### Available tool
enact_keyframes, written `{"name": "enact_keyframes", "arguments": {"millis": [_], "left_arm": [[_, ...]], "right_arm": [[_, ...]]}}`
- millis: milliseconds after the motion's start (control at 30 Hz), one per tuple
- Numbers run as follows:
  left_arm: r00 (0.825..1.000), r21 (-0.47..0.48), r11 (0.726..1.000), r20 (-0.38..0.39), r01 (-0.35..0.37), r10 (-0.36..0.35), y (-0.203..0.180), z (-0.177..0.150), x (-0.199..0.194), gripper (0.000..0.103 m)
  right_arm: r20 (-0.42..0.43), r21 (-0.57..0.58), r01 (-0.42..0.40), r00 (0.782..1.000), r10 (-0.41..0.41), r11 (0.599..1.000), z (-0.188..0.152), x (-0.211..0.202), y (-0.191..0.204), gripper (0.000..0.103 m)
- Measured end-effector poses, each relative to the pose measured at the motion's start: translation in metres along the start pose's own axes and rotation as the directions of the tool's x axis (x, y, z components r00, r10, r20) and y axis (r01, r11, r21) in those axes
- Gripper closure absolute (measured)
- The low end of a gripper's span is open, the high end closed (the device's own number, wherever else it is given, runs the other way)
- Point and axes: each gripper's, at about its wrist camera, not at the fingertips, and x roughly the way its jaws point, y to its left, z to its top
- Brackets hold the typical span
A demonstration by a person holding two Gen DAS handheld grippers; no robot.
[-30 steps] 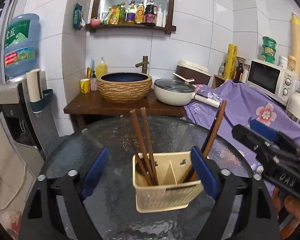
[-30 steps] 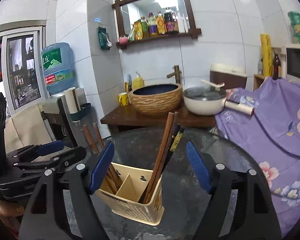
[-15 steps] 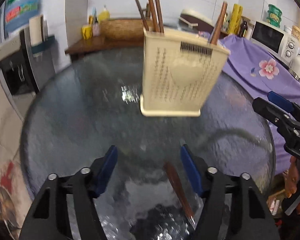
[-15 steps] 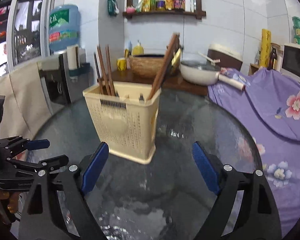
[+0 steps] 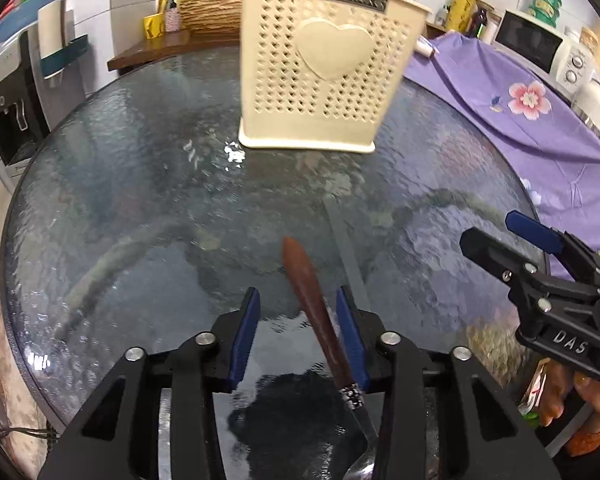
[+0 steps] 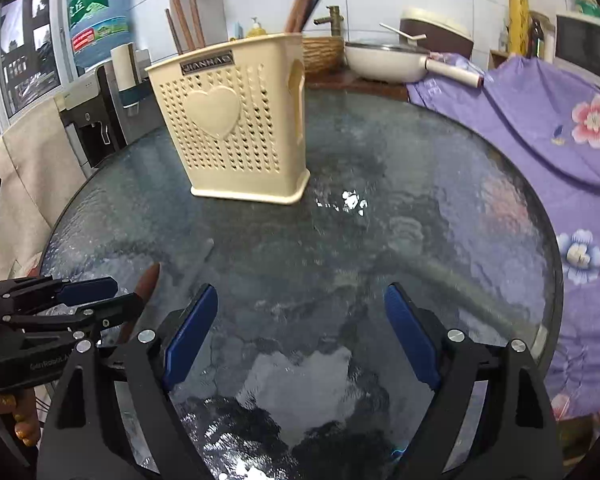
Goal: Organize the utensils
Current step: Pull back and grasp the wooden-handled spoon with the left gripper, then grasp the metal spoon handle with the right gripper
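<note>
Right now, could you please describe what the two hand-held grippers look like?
Both are matte black plastic frames with silver screw heads and flat blue pads on the fingers. The left hand-held gripper carries faint grey lettering on its side; the right hand-held gripper has white "DAS" lettering. No cables show.

a brown-handled spoon is straddled on the glass table by the left gripper, whose jaws have just been closing, before a cream holder.

Both wrist cams low over the glass desk, tilted down. Left faces the utensil holder head-on; right views it obliquely. Shared: holder, desk.
</note>
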Motion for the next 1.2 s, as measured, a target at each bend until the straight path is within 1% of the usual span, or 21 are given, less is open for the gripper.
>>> {"name": "enact_keyframes", "arguments": {"millis": [33, 233, 333, 433, 567, 700, 833, 900, 933, 1000, 1100, 1200], "left_arm": [[1.0, 0.002, 1.0, 0.009, -0.01, 0.01, -0.001, 0.0, 0.0, 0.073], [1.0, 0.004, 1.0, 0.006, -0.018, 0.018, -0.004, 0.002, 0.001, 0.084], [0.999, 0.017, 0.999, 0.009, -0.032, 0.032, -0.009, 0.002, 0.003, 0.084], [1.0, 0.015, 1.0, 0.012, -0.023, 0.023, -0.008, 0.001, 0.003, 0.085], [1.0, -0.02, 1.0, 0.015, -0.023, 0.023, 0.006, 0.0, 0.0, 0.088], [0.999, -0.077, 0.997, 0.021, -0.028, 0.03, 0.028, -0.002, -0.005, 0.089], [0.999, -0.104, 0.994, 0.03, -0.025, 0.029, 0.037, -0.003, -0.009, 0.089], [0.999, -0.109, 0.994, 0.034, -0.023, 0.027, 0.039, -0.004, -0.01, 0.089], [0.999, -0.11, 0.994, 0.034, -0.022, 0.025, 0.04, -0.004, -0.01, 0.089], [0.999, -0.115, 0.993, 0.031, -0.017, 0.021, 0.042, -0.004, -0.009, 0.089], [0.999, -0.116, 0.993, 0.037, -0.012, 0.016, 0.045, -0.006, -0.01, 0.089], [0.999, -0.113, 0.994, 0.041, -0.005, 0.01, 0.047, -0.006, -0.01, 0.089]], "right_arm": [[-0.003, 0.007, -0.002, 1.0, 0.002, 1.0, 0.0, 0.0, -0.001, 0.018], [-0.011, 0.024, -0.005, 1.0, 0.005, 1.0, -0.002, -0.002, -0.003, 0.018], [-0.019, 0.023, -0.011, 1.0, 0.012, 1.0, -0.004, -0.001, -0.002, 0.018], [-0.03, 0.01, -0.017, 0.999, 0.018, 1.0, -0.005, 0.001, 0.003, 0.018], [-0.049, -0.008, -0.031, 0.998, 0.031, 0.999, -0.003, 0.006, 0.012, 0.018], [-0.096, -0.027, -0.05, 0.994, 0.048, 0.998, -0.002, 0.017, 0.025, 0.018], [-0.132, -0.077, -0.07, 0.99, 0.059, 0.995, 0.0, 0.03, 0.053, 0.02], [-0.142, -0.097, -0.07, 0.988, 0.056, 0.993, 0.002, 0.035, 0.064, 0.028], [-0.153, -0.109, -0.066, 0.987, 0.048, 0.992, 0.004, 0.04, 0.071, 0.03], [-0.171, -0.124, -0.059, 0.985, 0.037, 0.991, 0.007, 0.048, 0.078, 0.038], [-0.186, -0.149, -0.031, 0.983, 0.003, 0.988, 0.014, 0.061, 0.089, 0.045], [-0.191, -0.155, -0.025, 0.982, -0.005, 0.988, 0.019, 0.067, 0.095, 0.048]]}}
